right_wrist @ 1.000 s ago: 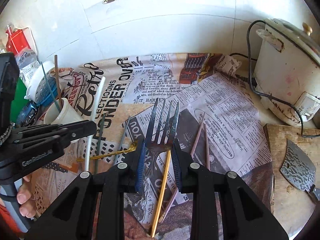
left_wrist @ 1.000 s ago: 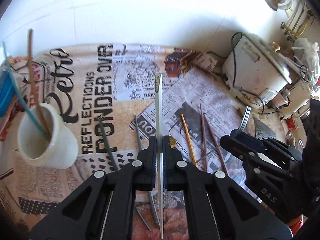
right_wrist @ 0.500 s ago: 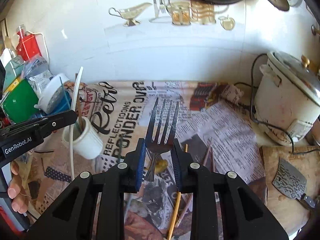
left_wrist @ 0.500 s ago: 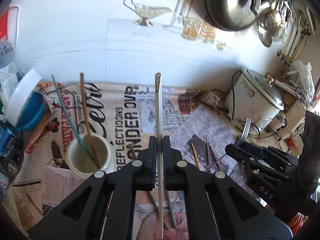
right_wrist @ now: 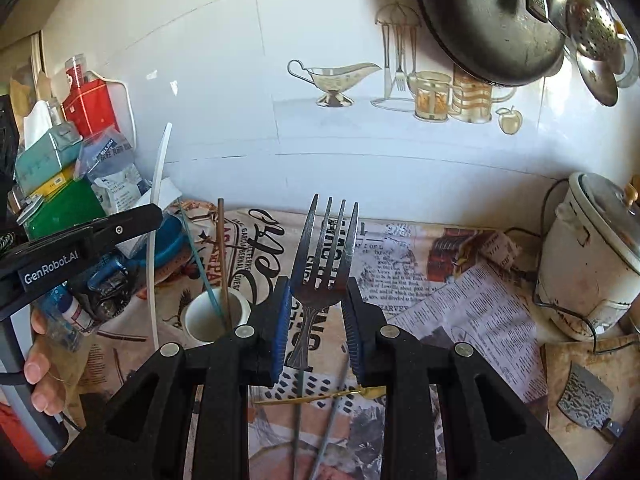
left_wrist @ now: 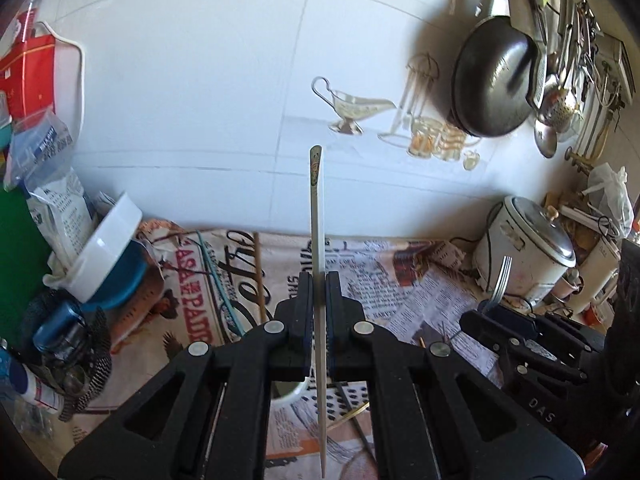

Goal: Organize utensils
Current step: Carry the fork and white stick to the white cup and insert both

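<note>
White cup holds two sticks; left tongs grip one chopstick, right tongs one fork.

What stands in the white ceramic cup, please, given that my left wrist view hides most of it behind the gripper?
Observer: Two sticks stand in the white ceramic cup: a thin teal chopstick and a brown wooden chopstick.
Operator: Thank you. How is the silver metal fork held?
Observer: The right gripper is shut on the silver metal fork at the base of its tines, which point away from the camera.
Operator: Is anything sharp nearby?
Observer: Yes, a patterned steel cleaver lies on a wooden board at the right.
</note>
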The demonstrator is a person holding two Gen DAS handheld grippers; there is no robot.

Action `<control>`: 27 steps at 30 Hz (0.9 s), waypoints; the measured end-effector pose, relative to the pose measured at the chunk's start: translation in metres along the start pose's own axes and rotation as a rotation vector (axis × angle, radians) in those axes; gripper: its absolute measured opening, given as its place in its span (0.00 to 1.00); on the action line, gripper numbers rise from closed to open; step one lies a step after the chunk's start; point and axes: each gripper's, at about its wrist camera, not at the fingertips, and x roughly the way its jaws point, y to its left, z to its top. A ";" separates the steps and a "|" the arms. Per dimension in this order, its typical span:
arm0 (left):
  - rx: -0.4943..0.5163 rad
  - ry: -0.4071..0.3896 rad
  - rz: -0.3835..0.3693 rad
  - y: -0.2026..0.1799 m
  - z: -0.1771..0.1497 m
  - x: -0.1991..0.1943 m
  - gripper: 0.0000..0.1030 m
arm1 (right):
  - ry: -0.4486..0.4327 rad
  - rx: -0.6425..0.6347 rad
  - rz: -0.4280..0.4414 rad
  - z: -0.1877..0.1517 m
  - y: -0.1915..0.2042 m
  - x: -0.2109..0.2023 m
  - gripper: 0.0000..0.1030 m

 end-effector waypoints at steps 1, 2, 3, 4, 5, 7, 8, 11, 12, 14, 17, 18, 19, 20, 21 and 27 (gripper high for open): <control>-0.003 -0.009 0.003 0.004 0.003 0.000 0.04 | -0.005 -0.003 0.003 0.003 0.005 0.001 0.22; -0.007 -0.019 0.005 0.009 0.007 0.000 0.04 | -0.010 -0.007 0.007 0.006 0.009 0.001 0.22; -0.011 -0.028 0.008 0.013 0.010 0.001 0.04 | -0.014 -0.009 0.010 0.008 0.013 0.002 0.22; -0.015 -0.039 0.013 0.017 0.014 0.003 0.04 | -0.018 -0.011 0.014 0.010 0.016 0.003 0.22; -0.018 -0.048 0.018 0.020 0.016 0.004 0.04 | -0.021 -0.013 0.019 0.013 0.020 0.005 0.22; -0.024 -0.068 0.026 0.028 0.021 0.008 0.04 | -0.026 -0.019 0.027 0.017 0.027 0.007 0.22; -0.028 -0.077 0.028 0.032 0.023 0.011 0.04 | -0.029 -0.022 0.031 0.019 0.031 0.009 0.22; -0.043 -0.088 0.033 0.042 0.028 0.022 0.04 | -0.030 -0.029 0.043 0.023 0.040 0.015 0.22; -0.049 -0.087 0.033 0.046 0.029 0.025 0.04 | -0.029 -0.031 0.048 0.024 0.043 0.018 0.22; -0.062 -0.085 0.036 0.053 0.030 0.034 0.04 | -0.025 -0.035 0.057 0.026 0.049 0.023 0.22; -0.074 -0.080 0.049 0.062 0.028 0.049 0.04 | -0.013 -0.037 0.072 0.027 0.055 0.033 0.22; -0.077 -0.077 0.052 0.064 0.026 0.053 0.04 | -0.006 -0.036 0.078 0.027 0.058 0.037 0.22; -0.080 -0.073 0.052 0.067 0.024 0.058 0.04 | 0.001 -0.036 0.083 0.026 0.059 0.041 0.22; -0.084 -0.069 0.053 0.069 0.022 0.063 0.04 | 0.007 -0.036 0.086 0.025 0.060 0.045 0.22; -0.087 -0.068 0.053 0.072 0.020 0.067 0.04 | 0.016 -0.037 0.091 0.024 0.062 0.049 0.22; -0.074 -0.059 0.062 0.078 0.004 0.087 0.04 | 0.076 -0.050 0.104 0.015 0.070 0.073 0.23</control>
